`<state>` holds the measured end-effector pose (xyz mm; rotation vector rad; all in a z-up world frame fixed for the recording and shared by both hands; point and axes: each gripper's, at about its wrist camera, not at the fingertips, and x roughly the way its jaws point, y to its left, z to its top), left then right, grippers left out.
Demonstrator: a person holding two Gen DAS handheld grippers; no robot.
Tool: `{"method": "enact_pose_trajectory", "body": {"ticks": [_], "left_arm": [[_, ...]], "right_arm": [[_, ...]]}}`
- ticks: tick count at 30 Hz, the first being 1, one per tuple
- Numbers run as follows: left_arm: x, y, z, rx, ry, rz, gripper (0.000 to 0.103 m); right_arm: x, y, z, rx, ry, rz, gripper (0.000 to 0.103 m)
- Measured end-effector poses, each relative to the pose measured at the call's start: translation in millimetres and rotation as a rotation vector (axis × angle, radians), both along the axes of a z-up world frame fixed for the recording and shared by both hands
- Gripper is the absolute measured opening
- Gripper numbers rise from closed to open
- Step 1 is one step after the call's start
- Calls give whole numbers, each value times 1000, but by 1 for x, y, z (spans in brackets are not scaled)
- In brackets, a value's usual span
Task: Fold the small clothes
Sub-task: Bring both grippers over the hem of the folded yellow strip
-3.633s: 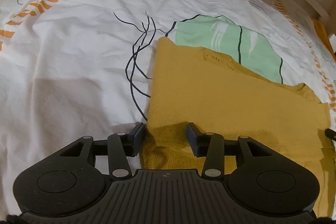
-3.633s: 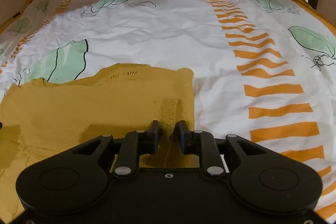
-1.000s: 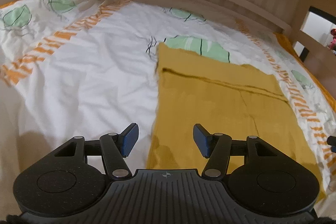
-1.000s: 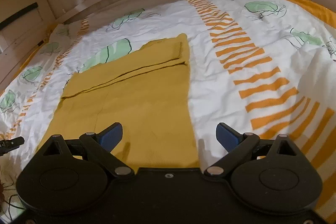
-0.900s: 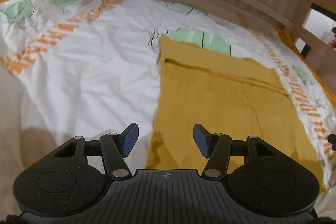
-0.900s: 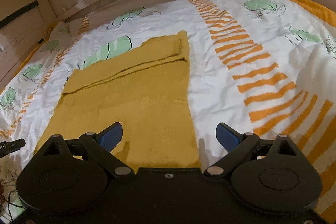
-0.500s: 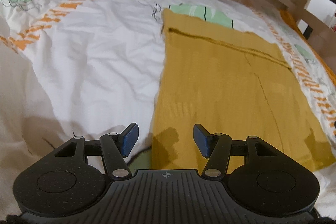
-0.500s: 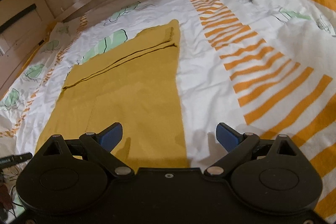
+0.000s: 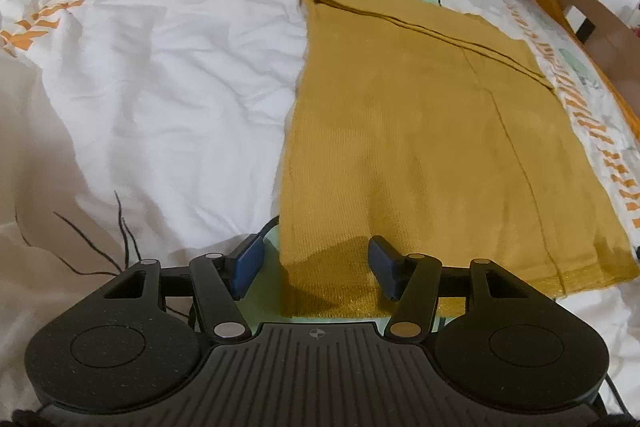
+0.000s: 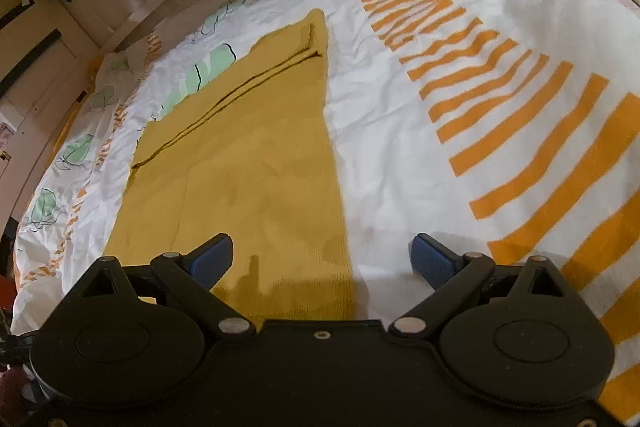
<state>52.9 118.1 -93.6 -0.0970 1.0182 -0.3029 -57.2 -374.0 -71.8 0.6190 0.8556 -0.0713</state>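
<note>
both claws have let go and pulled back to the near hem of the mustard garment [image 9: 420, 131] lying folded flat on the bed [image 9: 180, 87], my left claw [image 9: 316, 263] and right claw [image 10: 320, 259] spread empty, and pinching one layer could undo the fold.

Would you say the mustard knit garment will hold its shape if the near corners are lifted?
Probably not: the mustard knit garment lies limp on the duvet, so it should sag. Folded layers may slide. It looks light, easy for the open left gripper.
</note>
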Motion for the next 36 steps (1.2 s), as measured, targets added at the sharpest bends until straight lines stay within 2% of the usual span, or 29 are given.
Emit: {"method": "enact_pose_trajectory", "body": {"ticks": [3,11,20,29,31,33,36], "left_arm": [[2,-2,-2,2,-5,-7,57],[2,-7,-5,11,-26,-24,59],[7,-8,-8,-7,-32,-35,65],[8,-7,-8,-21,-35,-36,64],[6,-5,-6,-26,-34,-29,54],[4,-3,-5,-31,-35,-14,33],[3,3,-2,-89,-11,-3,9]], "right_arm": [[3,-1,-5,9,18,-2,98],[15,9,-18,23,61,83,99],[20,13,-27,58,60,122,103],[20,13,-28,68,59,121,103],[20,13,-28,67,59,121,103],[21,13,-28,67,60,121,103],[20,13,-28,66,61,123,103]]}}
